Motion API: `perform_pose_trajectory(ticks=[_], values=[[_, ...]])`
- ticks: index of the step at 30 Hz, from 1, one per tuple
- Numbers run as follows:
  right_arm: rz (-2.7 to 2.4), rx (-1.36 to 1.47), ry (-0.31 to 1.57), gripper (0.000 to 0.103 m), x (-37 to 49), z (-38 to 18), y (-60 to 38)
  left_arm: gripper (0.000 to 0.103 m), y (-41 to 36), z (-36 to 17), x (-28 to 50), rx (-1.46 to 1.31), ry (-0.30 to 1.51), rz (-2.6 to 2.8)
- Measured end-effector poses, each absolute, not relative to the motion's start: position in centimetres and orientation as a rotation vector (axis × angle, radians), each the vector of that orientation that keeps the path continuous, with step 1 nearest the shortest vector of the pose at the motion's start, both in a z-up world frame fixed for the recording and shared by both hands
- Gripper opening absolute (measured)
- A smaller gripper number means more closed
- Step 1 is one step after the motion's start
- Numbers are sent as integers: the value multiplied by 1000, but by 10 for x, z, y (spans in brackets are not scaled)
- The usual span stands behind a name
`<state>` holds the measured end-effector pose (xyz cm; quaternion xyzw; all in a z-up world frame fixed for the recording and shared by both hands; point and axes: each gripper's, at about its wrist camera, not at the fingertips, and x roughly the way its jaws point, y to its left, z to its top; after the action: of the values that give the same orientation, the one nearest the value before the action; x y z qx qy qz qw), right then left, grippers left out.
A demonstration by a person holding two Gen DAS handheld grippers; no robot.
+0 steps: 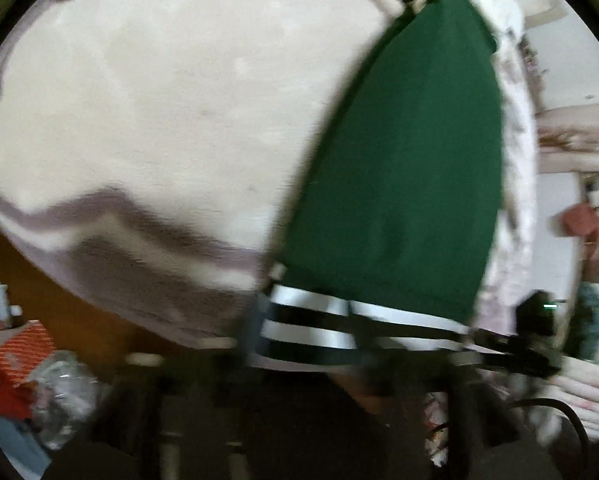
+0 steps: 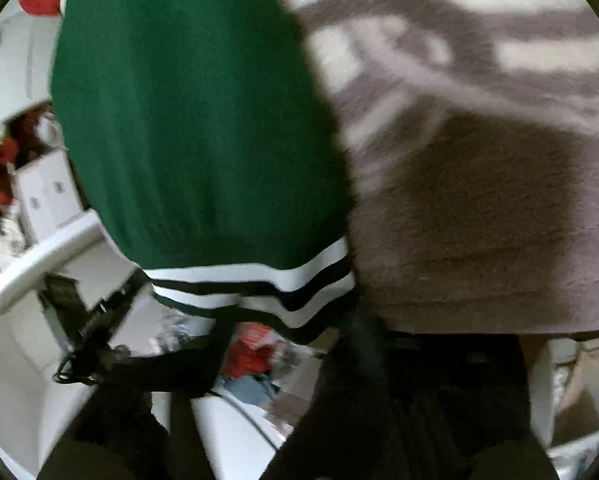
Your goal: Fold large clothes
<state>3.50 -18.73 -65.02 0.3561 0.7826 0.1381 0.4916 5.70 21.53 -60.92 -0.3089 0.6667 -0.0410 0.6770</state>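
Note:
A dark green garment [image 1: 403,184] with a white and black striped hem [image 1: 311,324] stretches over the pale blanket. My left gripper [image 1: 303,344] is shut on the striped hem at its left corner. In the right wrist view the same green garment [image 2: 195,120] hangs ahead, and my right gripper [image 2: 347,320] is shut on the right end of its striped hem [image 2: 259,280]. The right gripper also shows in the left wrist view [image 1: 511,348] at the hem's far corner. Both views are motion-blurred and the fingers are mostly dark and hard to make out.
A cream and grey-brown patterned blanket [image 1: 159,112] covers the bed, also seen in the right wrist view [image 2: 479,180]. Red and white boxes and plastic clutter [image 1: 27,372] lie on the floor at left. White furniture [image 2: 47,196] and red items stand at left of the right view.

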Motion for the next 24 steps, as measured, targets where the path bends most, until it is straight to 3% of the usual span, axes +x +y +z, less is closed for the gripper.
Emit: perform_pose_trajectory(ticks=[4, 8, 14, 16, 17, 18, 21, 24], values=[[439, 1031, 1894, 91, 33, -683, -192, 74, 210, -633, 67, -815, 1477, -189], [509, 1148, 1860, 93, 35, -704, -185, 75, 196, -656, 87, -754, 1471, -240], [505, 1260, 1794, 91, 29, -709, -160, 75, 176, -646, 94, -704, 1421, -259], [506, 1238, 1797, 69, 27, -707, -149, 74, 175, -643, 89, -717, 1402, -251], [513, 1245, 1795, 46, 25, -705, -146, 64, 177, -642, 87, -719, 1397, -244], [511, 1252, 1791, 35, 25, -703, -148, 52, 175, -638, 87, -702, 1401, -227], [501, 1295, 1767, 30, 23, -689, -148, 29, 174, -626, 83, -704, 1386, -216], [520, 1296, 1752, 29, 29, -659, -145, 24, 172, -603, 86, -703, 1367, -210]])
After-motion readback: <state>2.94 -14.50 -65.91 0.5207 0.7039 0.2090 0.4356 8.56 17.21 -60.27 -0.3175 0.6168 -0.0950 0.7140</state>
